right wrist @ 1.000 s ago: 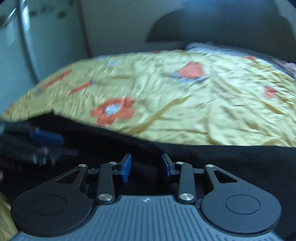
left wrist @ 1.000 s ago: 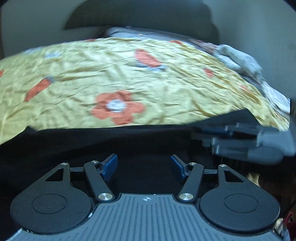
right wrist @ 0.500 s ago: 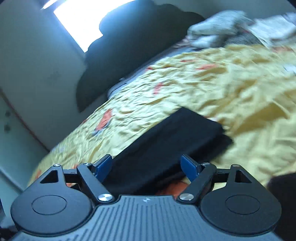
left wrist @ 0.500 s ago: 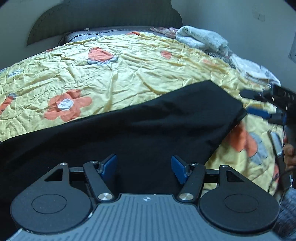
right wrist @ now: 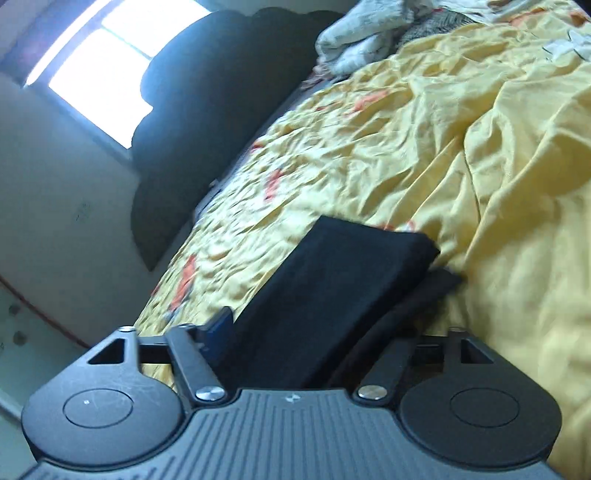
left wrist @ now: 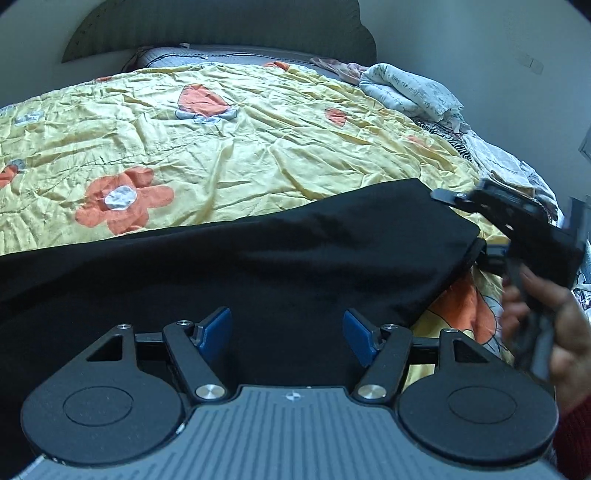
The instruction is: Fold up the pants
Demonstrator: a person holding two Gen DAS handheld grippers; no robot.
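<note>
Black pants lie folded along their length on a yellow flowered bedspread. My left gripper is open and empty, low over the middle of the pants. My right gripper, held in a hand, is at the pants' right end. In the right wrist view the pants run between the wide-open fingers of the right gripper; the right finger is hidden behind the cloth. Two layers show at the far end, the lower one sticking out.
A dark headboard stands at the far end of the bed. Crumpled white and patterned clothes are piled along the bed's right side. A bright window is behind the headboard.
Both grippers have pulled back from the pants. The right gripper has opened wide and swung round to the pants' right end, sliding over it. The left gripper has opened slightly.
</note>
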